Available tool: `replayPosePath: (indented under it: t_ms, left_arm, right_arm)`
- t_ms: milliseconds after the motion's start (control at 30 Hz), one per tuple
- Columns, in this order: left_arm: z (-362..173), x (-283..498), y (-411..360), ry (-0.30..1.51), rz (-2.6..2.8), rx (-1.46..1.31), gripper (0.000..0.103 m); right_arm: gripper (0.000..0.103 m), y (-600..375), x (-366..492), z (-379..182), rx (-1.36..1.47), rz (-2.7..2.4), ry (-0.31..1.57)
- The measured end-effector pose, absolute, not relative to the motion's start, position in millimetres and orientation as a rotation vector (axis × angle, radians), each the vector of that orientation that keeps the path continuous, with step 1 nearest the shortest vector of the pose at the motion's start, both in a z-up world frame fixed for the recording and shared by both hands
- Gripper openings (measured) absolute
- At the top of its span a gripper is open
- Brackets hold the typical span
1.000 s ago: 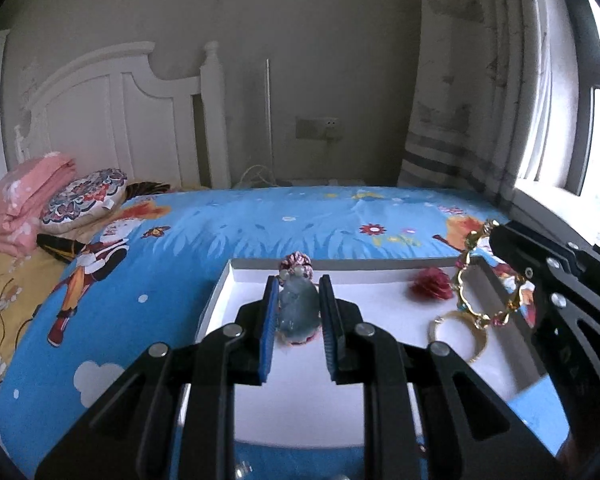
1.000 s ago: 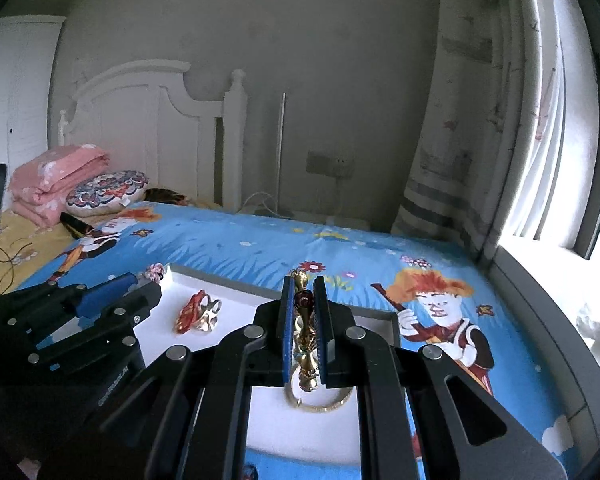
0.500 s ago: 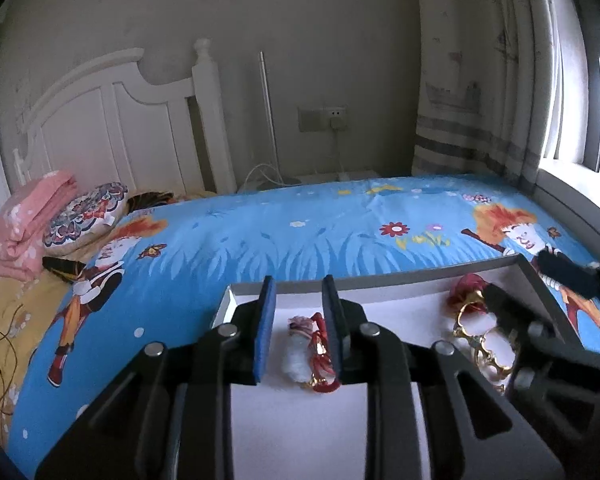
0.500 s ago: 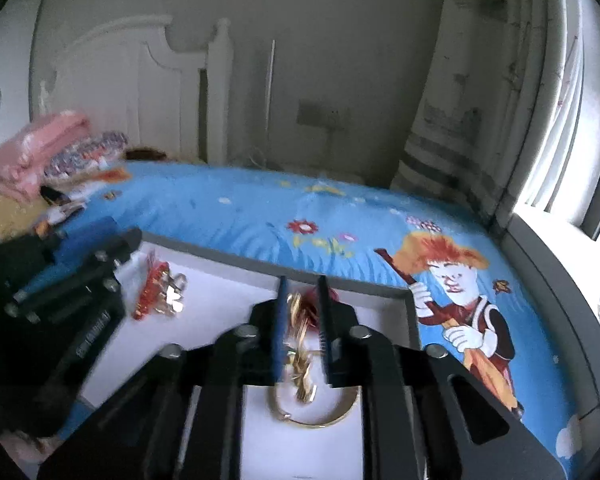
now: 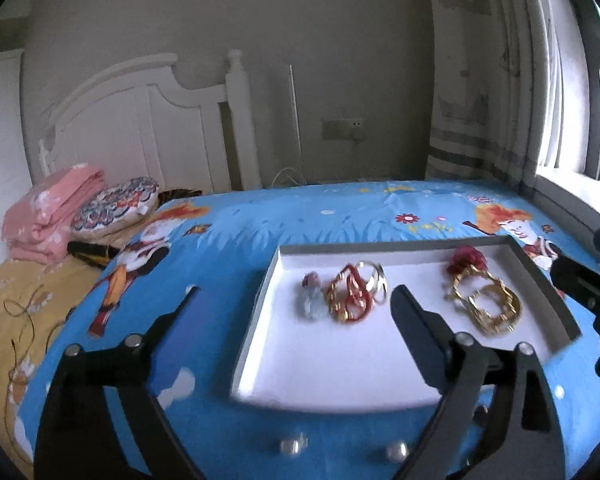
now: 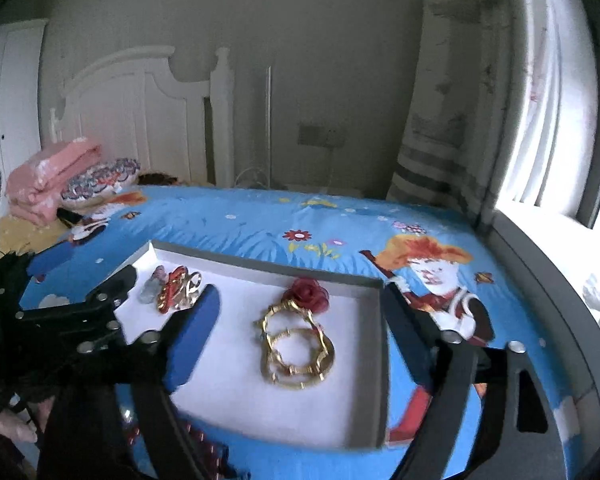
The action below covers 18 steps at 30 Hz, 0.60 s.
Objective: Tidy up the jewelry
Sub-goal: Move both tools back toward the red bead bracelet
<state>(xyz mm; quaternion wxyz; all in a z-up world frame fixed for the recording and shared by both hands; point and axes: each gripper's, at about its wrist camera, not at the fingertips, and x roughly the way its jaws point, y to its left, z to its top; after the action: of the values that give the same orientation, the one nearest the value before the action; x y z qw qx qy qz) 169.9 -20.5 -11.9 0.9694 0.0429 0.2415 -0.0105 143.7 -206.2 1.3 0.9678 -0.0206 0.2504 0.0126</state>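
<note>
Lying in the shallow white tray [image 5: 260, 320] on the bed, the jewelry sits in two clusters: a pale blue pendant [image 5: 313, 303] touching a red-and-gold tangle [image 5: 354, 294] toward the tray's left, and a red fabric rose [image 6: 308, 293] against two overlapped gold bracelets [image 6: 298, 350] toward its right. Both tools are empty: the left gripper [image 5: 296, 300] has its jaws spread wide over the tray's left edge, and the right gripper [image 6: 300, 312] stands equally wide open above the bracelets. The trouble I'd expect is snagging: the pieces overlap, so a grab at one could drag its neighbour along or spill it over the low rim. The soft blue cartoon bedsheet [image 5: 340, 208] gives under the tray, so a push on a corner could tip it. Two small pearl-like beads [image 5: 294, 446] lie loose on the sheet just in front of the tray and could roll into a fold. The grippers hang close together, and the left one's dark frame crowds the right wrist view. Farther off are a folded pink blanket [image 5: 48, 216], a patterned cushion [image 5: 116, 204] and the white headboard [image 5: 140, 128].
</note>
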Motion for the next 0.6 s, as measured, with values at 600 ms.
replayPosePath:
  t_ms: [600]
  left_arm:
    - [-46,85,-5,0.453,-0.047,0.099,0.098]
  right_arm:
    - [0.084,-212,69,-58,0.063,0.071,0.607]
